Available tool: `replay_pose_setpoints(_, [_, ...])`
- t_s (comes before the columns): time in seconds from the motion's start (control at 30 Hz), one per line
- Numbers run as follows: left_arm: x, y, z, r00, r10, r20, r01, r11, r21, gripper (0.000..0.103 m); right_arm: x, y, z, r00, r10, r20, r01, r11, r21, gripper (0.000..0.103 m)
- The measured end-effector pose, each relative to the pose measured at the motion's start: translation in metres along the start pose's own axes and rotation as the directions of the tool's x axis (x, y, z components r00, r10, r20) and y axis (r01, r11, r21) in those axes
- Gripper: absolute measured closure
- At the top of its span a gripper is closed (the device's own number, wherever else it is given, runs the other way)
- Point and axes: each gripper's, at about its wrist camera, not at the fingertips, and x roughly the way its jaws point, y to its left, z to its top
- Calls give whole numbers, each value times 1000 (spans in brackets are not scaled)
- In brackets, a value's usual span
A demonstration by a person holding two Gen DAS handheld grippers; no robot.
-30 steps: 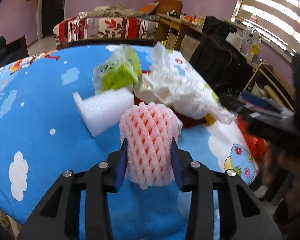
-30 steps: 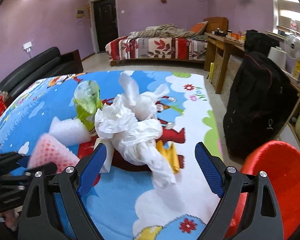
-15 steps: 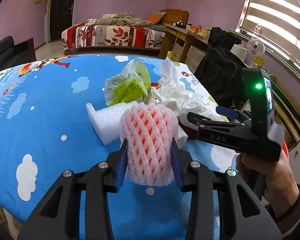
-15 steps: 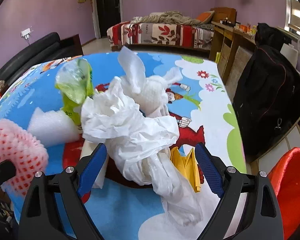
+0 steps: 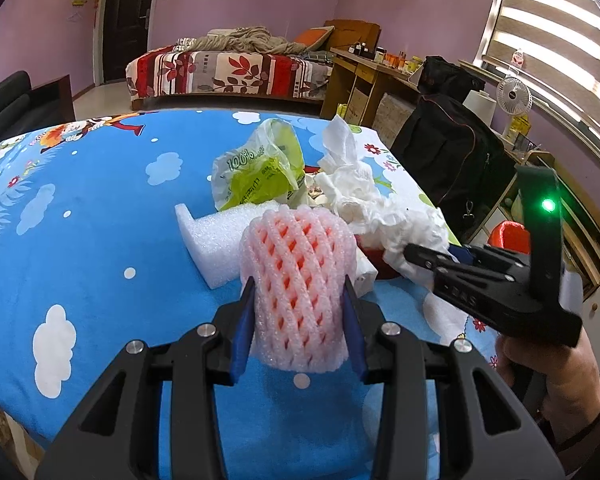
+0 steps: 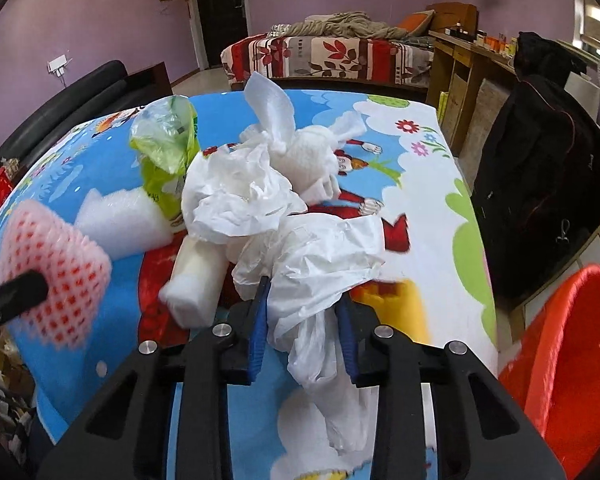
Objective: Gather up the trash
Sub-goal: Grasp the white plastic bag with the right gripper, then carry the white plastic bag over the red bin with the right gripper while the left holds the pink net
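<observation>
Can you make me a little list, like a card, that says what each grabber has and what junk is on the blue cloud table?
left gripper: shut on the pink foam net
right gripper: jaws closing, white plastic bag between them
table: blue cloth with clouds
other trash: green plastic bag, white foam block, crumpled tissue, small white bottle lying on its side
bin: red bin beside the table, on the right

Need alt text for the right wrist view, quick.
The right tool is closing its blue pads on a crumpled white plastic bag on the cartoon tablecloth. A red bin sits lower right; a pink foam net is at left.
</observation>
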Motion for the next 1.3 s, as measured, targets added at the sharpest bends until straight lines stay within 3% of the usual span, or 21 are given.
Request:
replay_pose_setpoints(0.5, [-8,-4,1,1000,4,26,-4,1000,3,65,-55,-5,-21,997,25,79,-28,999,33,72])
replay_pose_setpoints(1.03, [-23,-13,7,997,-7,83,6,1000,16,64,-112,-46,-17,983,33,183,-56,991,123,72])
replay_pose_setpoints(1.3, [-24,-20,8,996,-26,87,23,999,32,64,-132,-63,-22,977,-34,210,3,989,145,72])
